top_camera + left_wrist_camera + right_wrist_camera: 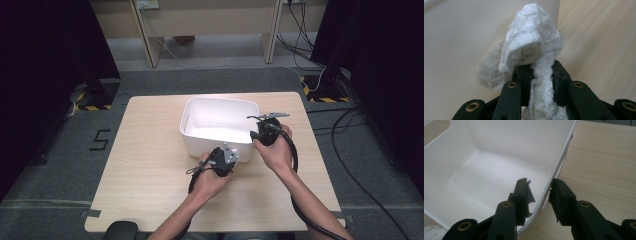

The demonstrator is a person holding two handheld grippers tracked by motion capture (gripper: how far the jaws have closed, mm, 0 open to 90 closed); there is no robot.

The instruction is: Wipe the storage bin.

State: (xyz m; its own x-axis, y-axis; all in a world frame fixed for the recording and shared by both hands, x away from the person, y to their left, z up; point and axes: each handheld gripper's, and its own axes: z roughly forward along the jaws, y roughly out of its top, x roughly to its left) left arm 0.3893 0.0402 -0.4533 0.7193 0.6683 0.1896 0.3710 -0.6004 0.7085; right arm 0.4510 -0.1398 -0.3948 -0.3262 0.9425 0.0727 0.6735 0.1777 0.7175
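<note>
My left hand-held gripper (537, 72) is clamped on a wad of white cloth (531, 47) — the fabric bunches above the jaws and trails down between them, pressed against the outer near wall of the white bin (212, 142). The bin sits on the tabletop (145, 165) toward the far edge, right of centre. My right hand-held gripper (539, 195) straddles the bin's right rim — one jaw inside, one outside; whether the pads pinch the wall I cannot tell.
</note>
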